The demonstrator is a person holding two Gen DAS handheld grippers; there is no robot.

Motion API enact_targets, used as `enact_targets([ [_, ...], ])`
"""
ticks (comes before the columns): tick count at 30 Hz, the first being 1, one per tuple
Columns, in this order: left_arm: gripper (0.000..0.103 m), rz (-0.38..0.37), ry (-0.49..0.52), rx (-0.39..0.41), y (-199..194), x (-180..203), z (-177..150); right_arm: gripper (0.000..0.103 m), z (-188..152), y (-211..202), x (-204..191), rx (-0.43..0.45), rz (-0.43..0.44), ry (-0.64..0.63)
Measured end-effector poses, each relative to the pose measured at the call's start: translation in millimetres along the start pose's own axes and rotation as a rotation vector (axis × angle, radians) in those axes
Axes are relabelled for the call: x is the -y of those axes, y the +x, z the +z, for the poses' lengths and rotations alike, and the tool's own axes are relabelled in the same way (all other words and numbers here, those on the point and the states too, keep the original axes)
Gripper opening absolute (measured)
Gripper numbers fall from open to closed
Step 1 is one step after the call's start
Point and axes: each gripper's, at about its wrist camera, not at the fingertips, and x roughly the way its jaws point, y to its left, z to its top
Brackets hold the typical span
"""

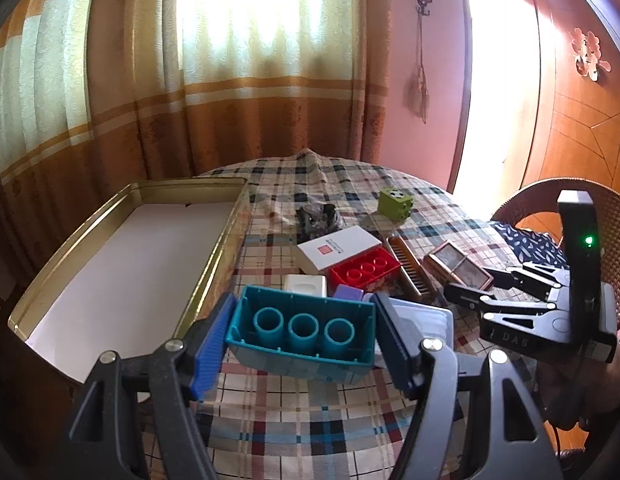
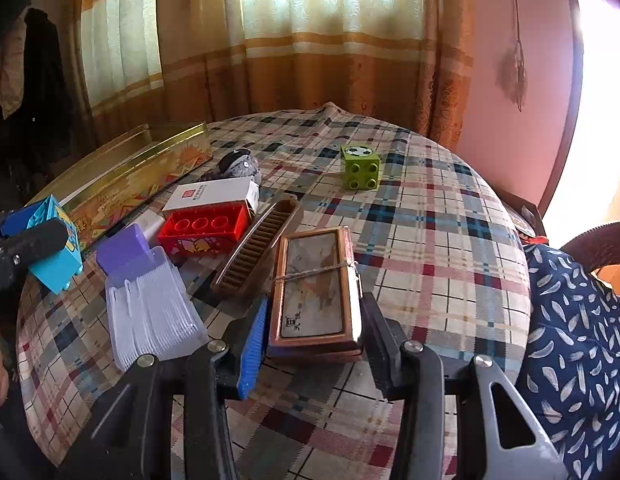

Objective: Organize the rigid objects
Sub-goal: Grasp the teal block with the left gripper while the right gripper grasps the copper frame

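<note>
Since it is the biggest thing on the plaid table [image 2: 429, 240], the gold tin [image 1: 122, 256] comes first: open, shallow and lined white, it sits at the table's left edge and looks like stiff thin metal, best left where it is as the receiving box.

Next in size, the teal block [image 1: 302, 332] is clamped across its short ends by the left gripper [image 1: 300, 340], hollow underside facing the camera, lifted just beside the tin. It reads as light, hard, smooth plastic; flat end walls give the pads a sure seat, though a glossy shell could slip if tilted.

Smaller, the copper-framed box [image 2: 315, 292] lies flat near the table's front edge with the right gripper [image 2: 313, 344] straddling its near end, pads at or just off its long sides; I cannot tell whether they grip. Its panel looks like glass, so I judge it fragile and heavier, better held by the rigid frame.
</note>
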Motion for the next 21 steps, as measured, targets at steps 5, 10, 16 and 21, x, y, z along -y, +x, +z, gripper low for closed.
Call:
enact_targets([
  [5,0.068,0.015,-0.008,0.009,1.3,-2.7,-1.0,0.047,5.3,-2.6,-2.6,0.029,0.012,0.003],
  [10,0.068,0.025,-0.017,0.018,1.3,-5.3,-1.8,0.047,11.4,-8.1,-7.5,0.070,0.019,-0.001],
  [16,0.068,0.035,-0.017,0.048,-4.3,-6.3,-0.2,0.047,20.0,-9.5,-12.8,0.104,0.024,-0.007],
  [21,0.068,0.045,-0.013,0.069,-6.8,-6.5,2.1,0.047,22.7,-13.0,-12.7,0.124,0.026,0.000],
])
